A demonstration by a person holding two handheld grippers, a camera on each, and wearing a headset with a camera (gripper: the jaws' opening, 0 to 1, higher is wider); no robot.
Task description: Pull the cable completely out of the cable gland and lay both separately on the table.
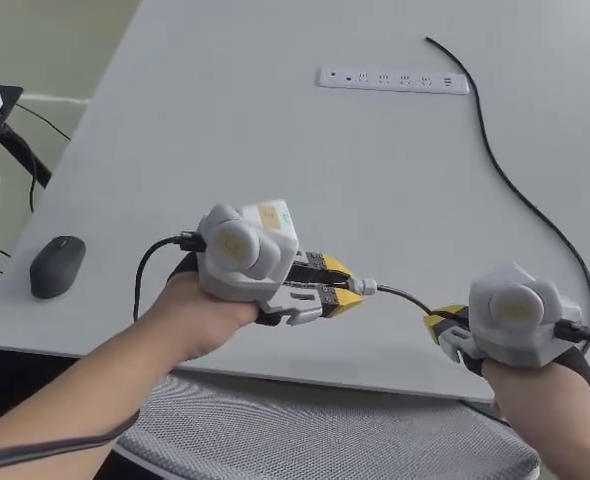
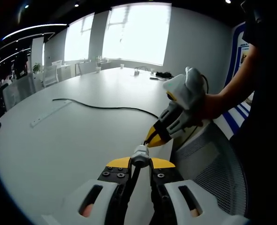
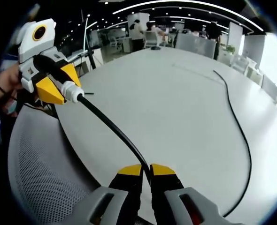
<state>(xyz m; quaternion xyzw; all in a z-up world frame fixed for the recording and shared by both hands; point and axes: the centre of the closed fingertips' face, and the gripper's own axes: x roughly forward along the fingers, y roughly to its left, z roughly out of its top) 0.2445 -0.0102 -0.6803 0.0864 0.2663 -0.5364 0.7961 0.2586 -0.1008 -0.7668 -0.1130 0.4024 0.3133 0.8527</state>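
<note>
over mesh chair (image 1: pixel 315 435), at table (image 1: pixel 275 150) edge | clamps cable gland (image 1: pixel 366 287) in left gripper (image 1: pixel 343 288), pinches cable (image 1: pixel 403 297) in right gripper (image 1: pixel 441 327), with cable lodged in gland | left: mouse (image 1: pixel 57 265) | far: power strip (image 1: pixel 393 80), black cord (image 1: pixel 520 195), well apart

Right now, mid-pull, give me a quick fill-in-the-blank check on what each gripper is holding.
1. The left gripper has its jaws shut on the white cable ____.
2. The right gripper has its jaws shut on the black ____.
3. The mouse lies on the table, nearer the ____ gripper.
Missing words: gland; cable; left.
</note>
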